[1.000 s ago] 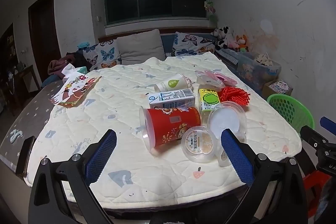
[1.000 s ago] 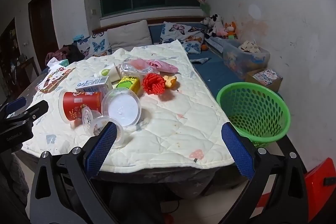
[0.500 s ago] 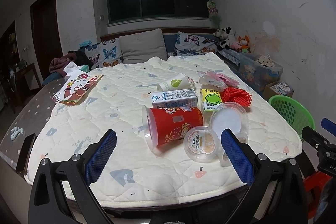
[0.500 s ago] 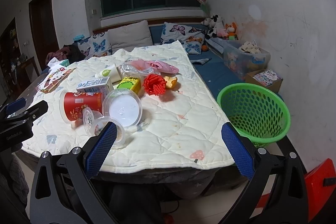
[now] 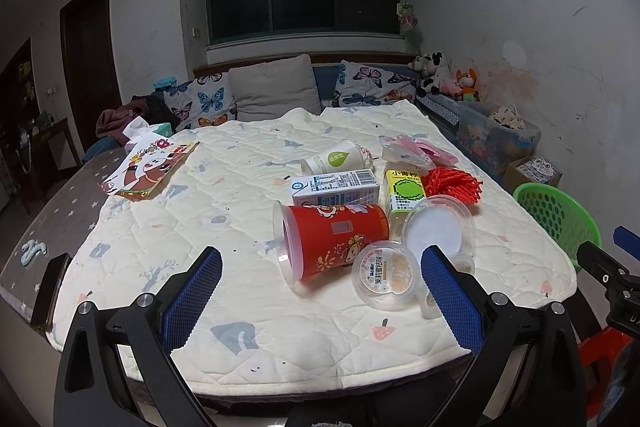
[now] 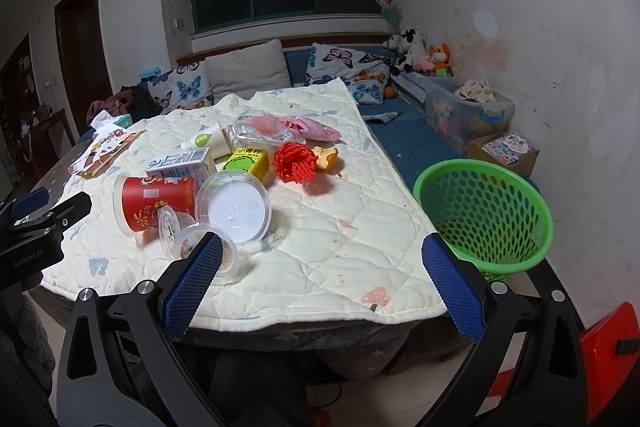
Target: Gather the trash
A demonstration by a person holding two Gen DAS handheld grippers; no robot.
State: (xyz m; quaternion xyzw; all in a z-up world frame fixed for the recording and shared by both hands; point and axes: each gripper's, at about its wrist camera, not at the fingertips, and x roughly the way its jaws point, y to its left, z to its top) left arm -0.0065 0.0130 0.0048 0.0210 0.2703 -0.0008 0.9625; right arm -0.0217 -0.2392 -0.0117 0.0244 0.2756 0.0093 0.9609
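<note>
Claws (image 5: 322, 291) slightly nearer trash pile (image 5: 372, 215)

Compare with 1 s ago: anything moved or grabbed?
Nothing grabbed. Both cameras drifted slightly, the view barely shifting. Left claw and right claw stay open and empty, short of the trash. The red cup, clear lid and green basket sit where they were.
</note>
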